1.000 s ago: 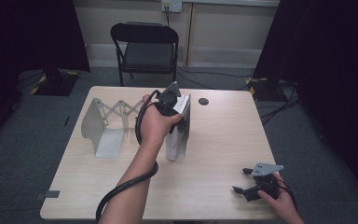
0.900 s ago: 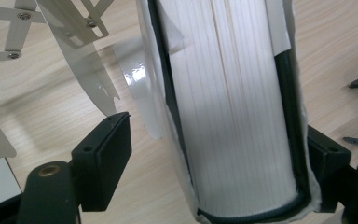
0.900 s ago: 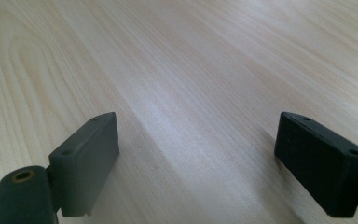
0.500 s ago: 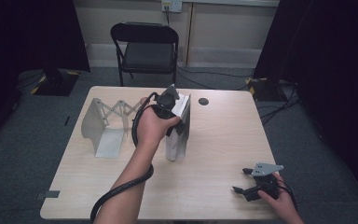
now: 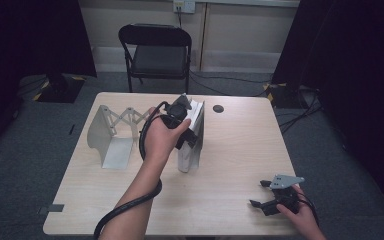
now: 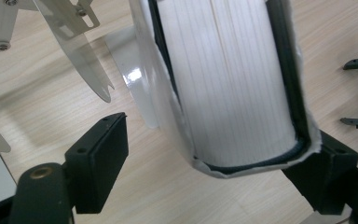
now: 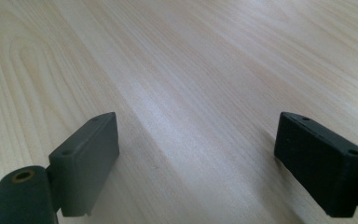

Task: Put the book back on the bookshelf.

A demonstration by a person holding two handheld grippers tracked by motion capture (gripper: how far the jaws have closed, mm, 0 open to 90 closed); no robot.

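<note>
**Ana:** Dark curtains flank a pale wooden tabletop (image 5: 230, 165), and a black folding chair (image 5: 157, 55) stands beyond its far edge at twelve o'clock. What sits in the middle?

**Ben:** A thick white book (image 5: 192, 135) stands upright, just right of centre, beside a white expanding bookend rack (image 5: 112, 132) at its nine o'clock. A small dark disc (image 5: 218, 108) lies at the book's one o'clock, near the far edge.

**Ana:** And the left gripper (image 5: 180, 117)?

**Ben:** It reaches over the book from above. In the left gripper view the book (image 6: 233, 88) stands between the jaws, which have just been opening. One jaw sits well clear of the cover; the other is at the book's far corner, though I can't quite tell whether it touches. So it is partly open, with no grip that I can see.

**Ana:** The right gripper (image 5: 267, 197)?

**Ben:** It is at five o'clock, near the front edge, well apart from the book. Its jaws stand wide over bare wood, holding nothing.
</note>
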